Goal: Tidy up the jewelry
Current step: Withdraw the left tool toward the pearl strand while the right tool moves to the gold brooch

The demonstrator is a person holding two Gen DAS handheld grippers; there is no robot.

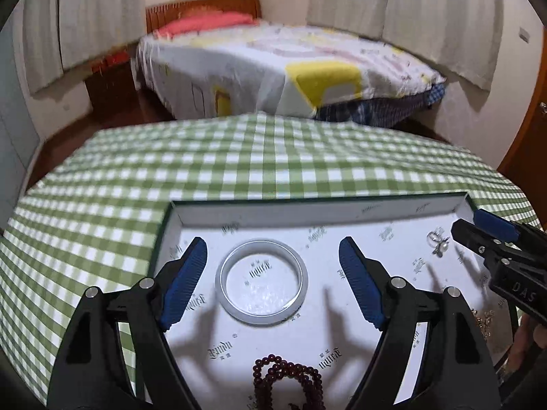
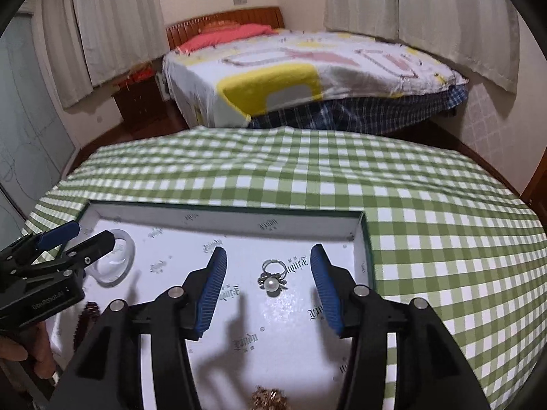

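- The left tongs (image 1: 271,285) are spread wide and hold nothing; they hang just above the tray with the white bangle (image 1: 261,283) lying flat between the two blue pads (image 1: 186,282), untouched by either.
- The right tongs (image 2: 268,288) are spread as well and empty, with the pearl ring (image 2: 272,277) resting on the tray floor in the gap between them, clear of both sides.
- Just nearer the left tongs lies a heap of dark red beads (image 1: 289,382), a bracelet or necklace, partly cut off at the bottom of the view.
- Something gold and knobbly (image 2: 270,399) sits at the near edge below the right tongs; it is too cropped for me to say what piece it is.
- All of this lies inside a shallow white-lined tray (image 2: 225,217) with a dark green rim, printed with a repeated logo. The bangle is toward its left end, the ring toward its right.
- The tray rests on a tabletop (image 1: 239,157) covered in green-and-white check cloth, with a bed (image 2: 307,68) beyond it.
- To my eye this is the lining-up step: each tong is poised over its own piece and neither has closed.
- The ring will want the harder pick: it is small and lies low, so the right tongs must drop almost to the tray floor and close gently around the band or pearl. The bangle needs a grip across its rim, and being smooth it may slip.
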